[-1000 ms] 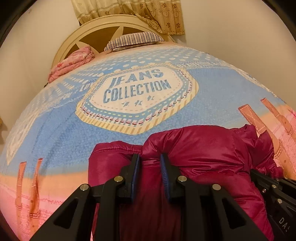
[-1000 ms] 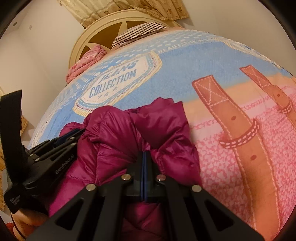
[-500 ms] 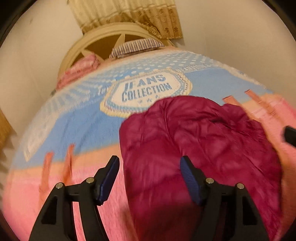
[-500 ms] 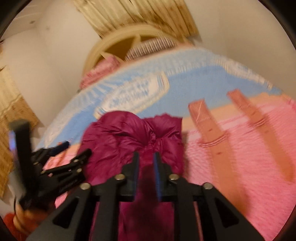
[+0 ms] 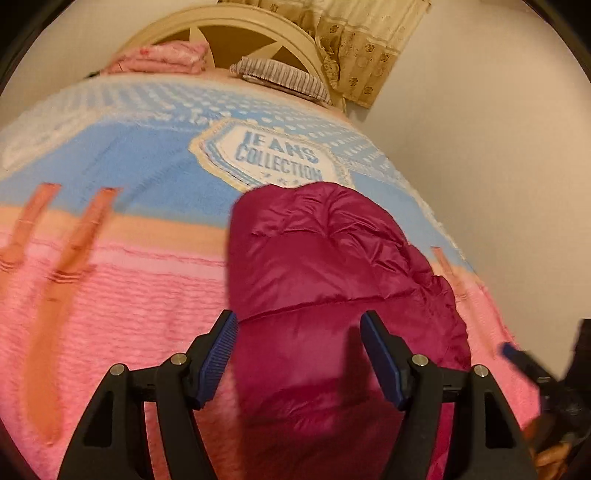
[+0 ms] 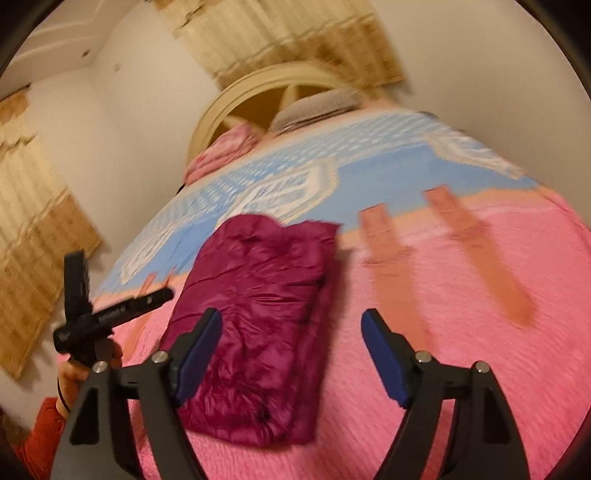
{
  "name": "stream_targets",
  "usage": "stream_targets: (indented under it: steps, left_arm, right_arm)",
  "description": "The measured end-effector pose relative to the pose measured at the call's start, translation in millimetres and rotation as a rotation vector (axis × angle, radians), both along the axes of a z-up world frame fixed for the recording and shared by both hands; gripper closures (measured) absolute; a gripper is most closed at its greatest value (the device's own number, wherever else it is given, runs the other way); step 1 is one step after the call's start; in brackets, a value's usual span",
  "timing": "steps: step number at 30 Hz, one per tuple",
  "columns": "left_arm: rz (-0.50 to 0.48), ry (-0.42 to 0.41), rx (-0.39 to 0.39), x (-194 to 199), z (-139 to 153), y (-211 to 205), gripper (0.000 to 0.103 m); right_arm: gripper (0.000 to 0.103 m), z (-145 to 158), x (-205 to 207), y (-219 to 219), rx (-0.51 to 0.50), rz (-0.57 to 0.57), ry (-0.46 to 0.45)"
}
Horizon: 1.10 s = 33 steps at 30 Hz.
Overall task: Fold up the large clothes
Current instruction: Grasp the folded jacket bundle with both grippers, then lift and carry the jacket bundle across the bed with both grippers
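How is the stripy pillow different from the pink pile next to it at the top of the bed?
The pillow is grey-striped and looks flat; the pink pile is patterned pink and bunched in folds. In the left view, the pillow lies right of the pile. Both rest against the headboard.

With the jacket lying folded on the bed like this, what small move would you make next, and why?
Probably draw both grippers back clear of the magenta puffer jacket. It lies as a compact folded rectangle on the pink and blue blanket; the left gripper is open with nothing gripped, and the right gripper has its jaws opening, empty.
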<state>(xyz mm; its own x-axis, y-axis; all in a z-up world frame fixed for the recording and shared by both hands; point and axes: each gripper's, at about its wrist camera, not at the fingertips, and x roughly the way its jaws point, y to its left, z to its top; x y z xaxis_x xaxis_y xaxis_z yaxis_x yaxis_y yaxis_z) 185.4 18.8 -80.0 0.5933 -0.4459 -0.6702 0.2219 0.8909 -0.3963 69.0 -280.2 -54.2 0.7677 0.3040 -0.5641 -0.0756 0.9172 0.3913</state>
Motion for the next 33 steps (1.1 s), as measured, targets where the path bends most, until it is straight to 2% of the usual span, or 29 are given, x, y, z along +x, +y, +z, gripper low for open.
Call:
stream_targets:
  steps: [5, 8, 10, 16, 20, 24, 26, 28, 30, 33]
  left_arm:
    - [-0.009, -0.029, 0.106, 8, -16, -21, 0.031]
    - [-0.023, -0.091, 0.255, 4, -23, -39, 0.027]
    - [-0.025, -0.111, 0.297, 2, -26, -43, 0.027]
    - [-0.02, -0.117, 0.306, 2, -33, -42, 0.026]
    - [-0.02, -0.109, 0.303, 6, -36, -40, 0.025]
    - [-0.021, -0.107, 0.305, 7, -36, -40, 0.025]
    - [-0.024, -0.106, 0.307, 6, -36, -40, 0.026]
    - [-0.033, -0.106, 0.303, 4, -35, -40, 0.029]
    - [-0.058, -0.106, 0.3, -2, -33, -40, 0.037]
    - [-0.085, -0.105, 0.296, -21, -29, -35, 0.042]
  right_arm:
    - [0.022, -50, 58, 15, -0.029, 0.021, 0.129]
    - [0.022, -76, 72, 12, 0.065, 0.036, 0.175]
    - [0.022, -86, 70, 12, 0.089, 0.04, 0.152]
    - [0.021, -91, 71, 15, 0.062, 0.062, 0.148]
    - [0.022, -88, 70, 22, 0.002, 0.067, 0.153]
    - [0.038, -86, 70, 34, -0.047, 0.103, 0.148]
    - [0.042, -86, 68, 35, -0.052, 0.108, 0.149]
    - [0.051, -86, 65, 37, -0.053, 0.102, 0.155]
    - [0.062, -86, 58, 41, -0.037, 0.102, 0.162]
    - [0.069, -78, 41, 54, -0.078, 0.094, 0.162]
